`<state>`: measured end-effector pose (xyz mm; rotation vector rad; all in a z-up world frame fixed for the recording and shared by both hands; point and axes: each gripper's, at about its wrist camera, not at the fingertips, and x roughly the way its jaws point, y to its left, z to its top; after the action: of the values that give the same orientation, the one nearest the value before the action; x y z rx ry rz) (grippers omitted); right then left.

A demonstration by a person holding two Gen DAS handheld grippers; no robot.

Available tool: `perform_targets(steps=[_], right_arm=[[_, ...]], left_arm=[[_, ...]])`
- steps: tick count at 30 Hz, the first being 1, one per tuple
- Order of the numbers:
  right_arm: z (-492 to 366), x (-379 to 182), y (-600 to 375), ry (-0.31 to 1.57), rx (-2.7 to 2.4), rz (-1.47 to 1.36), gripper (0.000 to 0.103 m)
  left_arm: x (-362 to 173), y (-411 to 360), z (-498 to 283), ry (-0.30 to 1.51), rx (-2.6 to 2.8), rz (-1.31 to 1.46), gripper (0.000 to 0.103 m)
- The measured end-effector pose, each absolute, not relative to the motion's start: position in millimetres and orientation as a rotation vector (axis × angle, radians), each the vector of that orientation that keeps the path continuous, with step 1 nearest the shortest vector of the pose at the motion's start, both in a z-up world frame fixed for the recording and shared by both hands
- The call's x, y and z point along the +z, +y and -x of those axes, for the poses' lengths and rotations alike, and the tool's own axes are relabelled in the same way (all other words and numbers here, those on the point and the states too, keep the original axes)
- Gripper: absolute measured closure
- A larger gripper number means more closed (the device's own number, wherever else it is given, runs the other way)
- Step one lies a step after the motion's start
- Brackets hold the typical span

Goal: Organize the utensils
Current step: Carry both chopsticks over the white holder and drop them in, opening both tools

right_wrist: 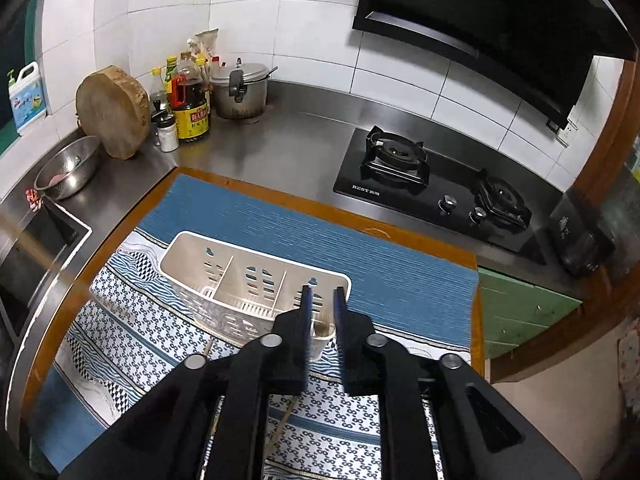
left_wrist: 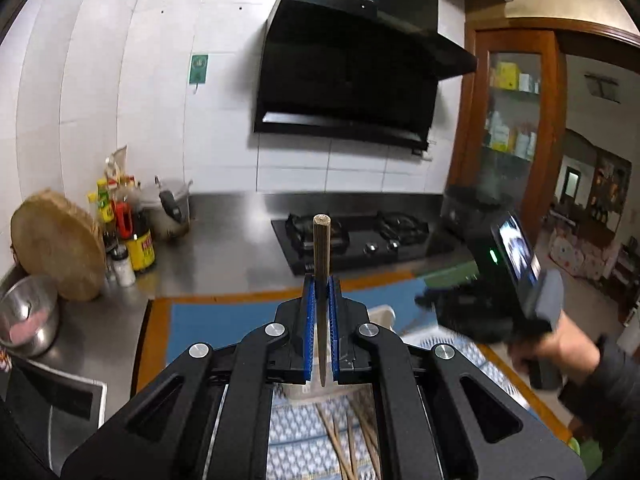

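Your left tongs point(left_wrist: 321, 280) sit closed on a single chopstick point(left_wrist: 321, 248), pinched between the blue pads so it stands upright, its squared butt end poking above the fingertips and its thin tip hanging down between the arms. Below the linkage, more loose chopsticks point(left_wrist: 348, 444) lie on the patterned cloth point(left_wrist: 296, 440). Just past the pads you can see a corner of the white caddy point(left_wrist: 382, 312), and to the right your other hand point(left_wrist: 560, 344) grips its handle with a lit phone screen on top, blurred.

Your right tongs point(right_wrist: 322, 292) stand a little way open with nothing between the pads; the gap frames the right end of the utensil caddy point(right_wrist: 192, 248). That caddy, a white slotted holder with three compartments, lies on the patterned cloth point(right_wrist: 132, 344) where it meets the blue mat point(right_wrist: 280, 220), and all three compartments look empty. One thin chopstick point(right_wrist: 208, 346) lies on the cloth just left of the arms, and another shows under the linkage.

Further out, the steel bench point(right_wrist: 296, 140) carries a black two-burner hob point(right_wrist: 436, 184) on the right, a pressure cooker point(right_wrist: 240, 88), sauce bottles point(right_wrist: 188, 96), a round wooden chopping block point(right_wrist: 112, 112) leaning on the tiles, and a steel bowl point(right_wrist: 68, 168) beside the sink. A black range hood point(right_wrist: 480, 20) hangs above.
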<state>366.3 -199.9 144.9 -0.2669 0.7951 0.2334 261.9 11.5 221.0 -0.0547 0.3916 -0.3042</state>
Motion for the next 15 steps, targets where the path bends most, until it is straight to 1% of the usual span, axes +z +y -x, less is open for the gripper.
perform_targets(steps=[1, 3, 7, 10, 11, 15], right_arm=[[-364.3, 145.4, -201.2, 0.781, 0.234, 0.272, 0.076], [-360.3, 147.6, -203.1, 0.760, 0.237, 0.275, 0.067], [-347.6, 151.9, -210.1, 0.718, 0.244, 0.275, 0.061], [-335.4, 150.4, -217.3, 0.694, 0.257, 0.270, 0.058], [-332.3, 149.0, -218.8, 0.692, 0.261, 0.267, 0.055], [-317.7, 137.6, -228.7, 0.685, 0.275, 0.243, 0.054]], left_arm=[[222.6, 8.7, -268.0, 0.390, -0.298, 0.059, 0.098], [222.7, 1.7, -281.7, 0.380, -0.265, 0.044, 0.098], [211.8, -4.4, -309.3, 0.399, -0.239, 0.063, 0.098], [192.4, -4.0, -328.5, 0.435, -0.226, 0.089, 0.098], [185.8, -4.0, -332.0, 0.446, -0.224, 0.088, 0.098], [160.7, -3.7, -344.8, 0.508, -0.214, 0.084, 0.097]])
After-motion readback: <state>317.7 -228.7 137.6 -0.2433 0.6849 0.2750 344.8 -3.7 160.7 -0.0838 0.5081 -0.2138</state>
